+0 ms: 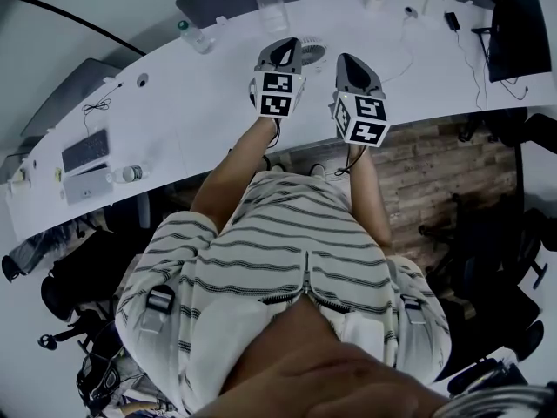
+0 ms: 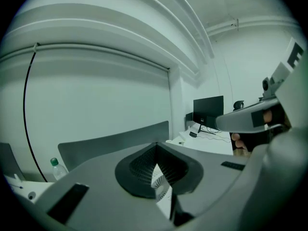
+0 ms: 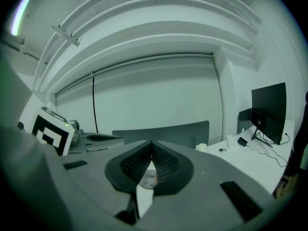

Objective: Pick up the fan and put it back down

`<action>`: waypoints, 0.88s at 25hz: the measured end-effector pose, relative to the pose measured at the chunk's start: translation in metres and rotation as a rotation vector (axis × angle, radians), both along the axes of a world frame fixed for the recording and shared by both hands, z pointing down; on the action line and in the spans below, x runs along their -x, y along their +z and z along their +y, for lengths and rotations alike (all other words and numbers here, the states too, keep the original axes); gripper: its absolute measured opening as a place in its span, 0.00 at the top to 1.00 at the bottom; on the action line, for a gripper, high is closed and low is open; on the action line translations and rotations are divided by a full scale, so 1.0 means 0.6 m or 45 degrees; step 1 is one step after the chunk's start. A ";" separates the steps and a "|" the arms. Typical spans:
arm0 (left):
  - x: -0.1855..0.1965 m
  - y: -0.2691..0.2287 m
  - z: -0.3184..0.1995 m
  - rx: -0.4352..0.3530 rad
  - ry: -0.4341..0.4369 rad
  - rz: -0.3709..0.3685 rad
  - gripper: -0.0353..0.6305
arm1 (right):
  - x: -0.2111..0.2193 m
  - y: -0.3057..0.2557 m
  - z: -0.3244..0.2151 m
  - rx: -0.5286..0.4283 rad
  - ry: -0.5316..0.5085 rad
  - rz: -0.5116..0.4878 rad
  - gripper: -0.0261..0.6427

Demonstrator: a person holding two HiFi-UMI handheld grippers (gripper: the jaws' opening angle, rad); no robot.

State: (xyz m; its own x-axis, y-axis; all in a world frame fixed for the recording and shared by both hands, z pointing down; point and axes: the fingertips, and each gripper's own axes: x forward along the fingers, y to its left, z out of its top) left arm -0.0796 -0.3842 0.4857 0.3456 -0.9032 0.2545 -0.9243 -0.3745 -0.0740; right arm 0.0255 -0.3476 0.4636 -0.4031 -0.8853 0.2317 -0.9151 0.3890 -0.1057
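Observation:
The white round fan lies on the curved white desk, between the tips of my two grippers. My left gripper hovers just left of it, jaws shut with nothing in them. My right gripper hovers just right of it, jaws also shut and empty. In the left gripper view the jaws meet, and a sliver of the fan's grille shows below them. The right gripper view shows the same: closed jaws with a strip of fan grille beneath. The right gripper view also catches the left gripper's marker cube.
A water bottle and a clear cup stand at the desk's far edge. A keyboard and a lying bottle are at the left end. A monitor and cables are on the right. Dark chair backs rise behind the desk.

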 end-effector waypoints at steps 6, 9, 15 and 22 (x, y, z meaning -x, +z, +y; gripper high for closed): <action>-0.004 -0.030 0.036 -0.008 -0.019 0.062 0.94 | 0.001 -0.005 0.011 -0.017 0.005 -0.002 0.94; -0.008 -0.054 0.052 -0.034 -0.027 0.093 0.94 | -0.001 -0.009 0.014 -0.020 0.011 -0.004 0.94; -0.017 -0.083 0.075 -0.083 -0.039 0.091 0.94 | -0.003 -0.010 0.019 -0.016 0.016 -0.015 0.94; -0.027 -0.090 0.098 -0.070 -0.033 0.115 0.94 | -0.003 -0.021 0.030 -0.031 0.011 -0.026 0.94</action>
